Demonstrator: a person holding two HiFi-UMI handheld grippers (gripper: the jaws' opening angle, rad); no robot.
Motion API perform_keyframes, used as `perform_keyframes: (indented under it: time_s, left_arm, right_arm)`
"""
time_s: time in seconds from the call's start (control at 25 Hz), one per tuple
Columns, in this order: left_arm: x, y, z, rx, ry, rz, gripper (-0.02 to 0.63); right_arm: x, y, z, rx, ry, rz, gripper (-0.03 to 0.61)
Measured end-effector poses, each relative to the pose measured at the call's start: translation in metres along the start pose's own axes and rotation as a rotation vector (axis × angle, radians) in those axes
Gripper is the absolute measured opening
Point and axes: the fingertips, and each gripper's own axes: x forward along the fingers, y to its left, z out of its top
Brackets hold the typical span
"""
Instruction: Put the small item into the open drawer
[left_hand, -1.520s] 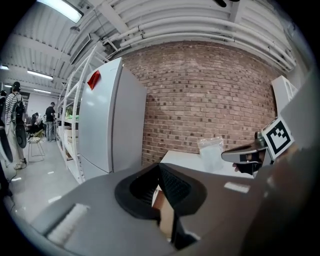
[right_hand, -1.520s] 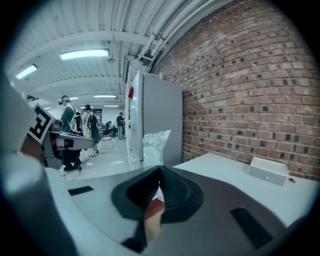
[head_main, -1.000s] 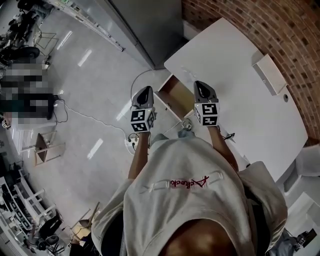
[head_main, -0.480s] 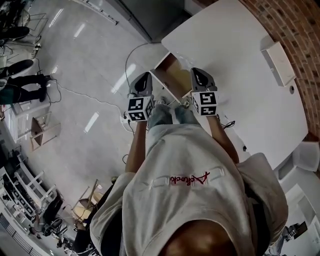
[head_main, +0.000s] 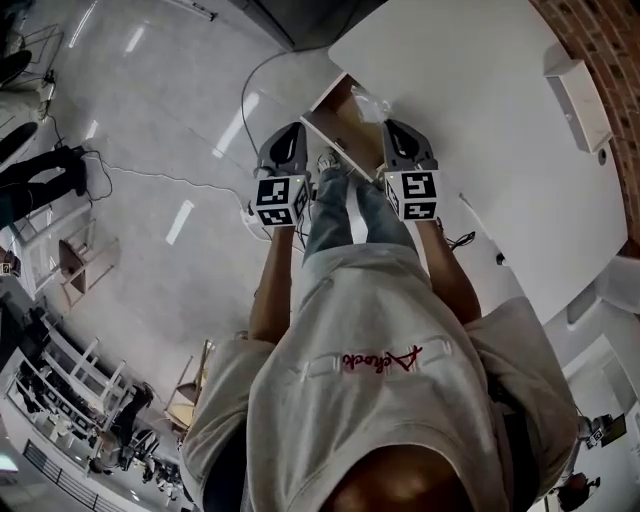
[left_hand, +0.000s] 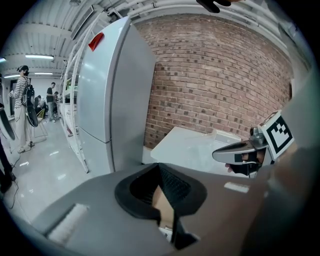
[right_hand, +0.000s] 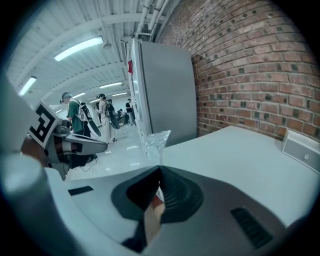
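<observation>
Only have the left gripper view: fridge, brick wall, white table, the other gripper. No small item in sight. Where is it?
Observer: The right gripper view shows a clear plastic bag upright at the table edge, just beyond the right gripper.
Operator: Held?
Observer: No. The right jaws are together, short of the bag, with nothing between them.
Operator: Drawer open?
Observer: Yes. The head view shows the drawer pulled out from the table between the two grippers, with the bag at the table edge beside it. The left gripper is shut too.
</observation>
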Motion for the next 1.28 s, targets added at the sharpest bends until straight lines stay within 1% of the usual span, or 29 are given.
perform_keyframes:
  time_s: [0.16, 0.32, 0.44, 0.68, 0.8, 0.92, 1.16, 1.28]
  left_arm:
    - [0.013, 0.015, -0.010, -0.007, 0.007, -0.019, 0.009]
    - [0.025, 0.018, -0.019, -0.023, 0.017, -0.042, 0.009]
    - [0.032, 0.021, -0.031, -0.016, 0.022, -0.054, 0.009]
    - [0.038, 0.016, -0.071, -0.071, 0.061, -0.056, 0.009]
    - [0.040, 0.013, -0.100, -0.079, 0.085, -0.058, 0.009]
    - [0.035, 0.007, -0.129, -0.104, 0.104, -0.050, 0.009]
    - [0.031, -0.001, -0.166, -0.146, 0.130, -0.050, 0.009]
    - [0.036, -0.002, -0.178, -0.168, 0.146, -0.049, 0.009]
  right_arm:
    - [0.014, 0.008, -0.009, 0.002, 0.013, -0.010, 0.012]
    - [0.024, 0.011, -0.021, 0.001, 0.035, -0.013, 0.012]
    - [0.032, 0.015, -0.036, -0.002, 0.061, -0.002, 0.012]
    - [0.035, 0.019, -0.086, 0.006, 0.142, 0.015, 0.012]
    - [0.036, 0.019, -0.116, 0.011, 0.176, 0.017, 0.012]
    - [0.030, 0.022, -0.145, 0.014, 0.214, 0.026, 0.012]
    - [0.021, 0.031, -0.186, 0.021, 0.291, 0.047, 0.012]
    - [0.022, 0.031, -0.203, 0.030, 0.318, 0.055, 0.012]
